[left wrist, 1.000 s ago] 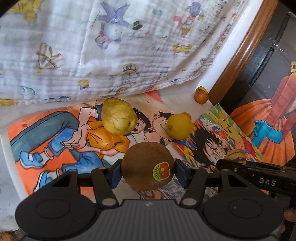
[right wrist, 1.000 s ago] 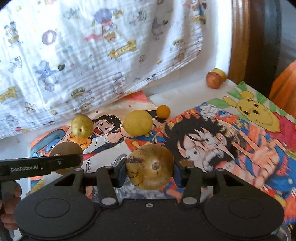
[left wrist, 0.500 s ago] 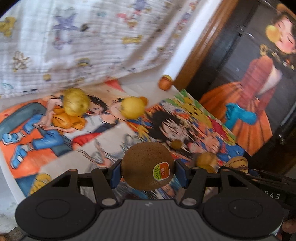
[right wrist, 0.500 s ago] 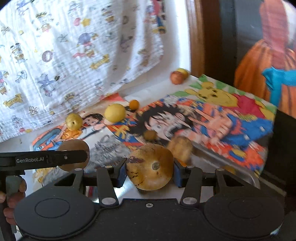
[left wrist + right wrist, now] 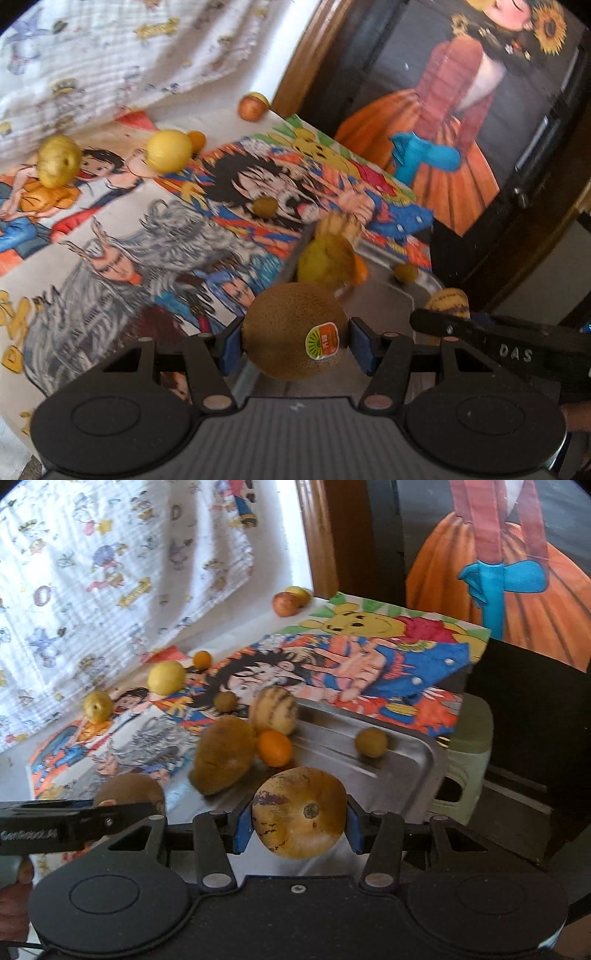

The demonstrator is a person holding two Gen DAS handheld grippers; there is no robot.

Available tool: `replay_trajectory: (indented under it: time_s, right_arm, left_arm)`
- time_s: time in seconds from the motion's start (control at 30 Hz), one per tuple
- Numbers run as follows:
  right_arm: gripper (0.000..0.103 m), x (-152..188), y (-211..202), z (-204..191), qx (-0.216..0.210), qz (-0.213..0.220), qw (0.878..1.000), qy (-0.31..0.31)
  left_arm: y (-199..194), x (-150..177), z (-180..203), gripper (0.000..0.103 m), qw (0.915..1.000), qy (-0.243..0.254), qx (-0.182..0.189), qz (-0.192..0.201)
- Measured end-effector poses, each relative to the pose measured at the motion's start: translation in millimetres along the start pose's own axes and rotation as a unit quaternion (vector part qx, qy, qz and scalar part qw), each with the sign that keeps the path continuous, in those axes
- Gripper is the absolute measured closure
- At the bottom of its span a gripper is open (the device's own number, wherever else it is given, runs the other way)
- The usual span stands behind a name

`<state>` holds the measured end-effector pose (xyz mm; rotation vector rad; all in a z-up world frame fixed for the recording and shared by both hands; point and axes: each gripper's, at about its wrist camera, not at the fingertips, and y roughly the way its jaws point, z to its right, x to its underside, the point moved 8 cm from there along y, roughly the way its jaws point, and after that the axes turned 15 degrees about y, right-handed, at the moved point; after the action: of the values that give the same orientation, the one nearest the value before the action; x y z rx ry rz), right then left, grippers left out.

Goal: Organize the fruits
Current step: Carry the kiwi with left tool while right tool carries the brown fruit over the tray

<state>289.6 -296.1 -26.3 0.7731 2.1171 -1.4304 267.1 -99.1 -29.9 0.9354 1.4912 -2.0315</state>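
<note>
My left gripper [image 5: 293, 341] is shut on a brown kiwi [image 5: 291, 328] with a sticker, held over the near left edge of a metal tray [image 5: 413, 746]. My right gripper [image 5: 299, 821] is shut on a round yellow-brown spotted fruit [image 5: 299, 810] above the tray's near side. In the tray lie a brown kiwi [image 5: 223, 755], a small orange [image 5: 275, 747], a striped pale fruit [image 5: 273, 710] and a small olive-brown fruit [image 5: 371, 742]. On the cartoon cloth [image 5: 122, 236] remain a yellow pear [image 5: 58, 164], a lemon [image 5: 169, 149] and a small brown fruit [image 5: 264, 206].
A tiny orange fruit [image 5: 202, 660] sits behind the lemon. A red and a yellow fruit [image 5: 290, 600] lie at the table's far corner by a wooden post. A printed white blanket [image 5: 110, 572] hangs behind. A pale green stool [image 5: 469, 746] stands right of the tray.
Both grippers have swung to the right with their fruits, from over the cartoon cloth to over the metal tray, which has come into view. Their grips are unchanged.
</note>
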Motion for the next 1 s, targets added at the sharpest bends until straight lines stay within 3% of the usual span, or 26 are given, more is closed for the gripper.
replay_trajectory:
  time_s: [0.57,1.0]
  right_arm:
    - [0.052,-25,42,28,0.025,0.018,0.999,0.017]
    - [0.050,-24,51,28,0.022,0.016,0.999,0.026]
  left_arm:
    - [30,2,23,0.040,0.9979,0.062,0.006,-0.018]
    - [36,0,26,0.038,0.9972,0.073,0.004,-0.015]
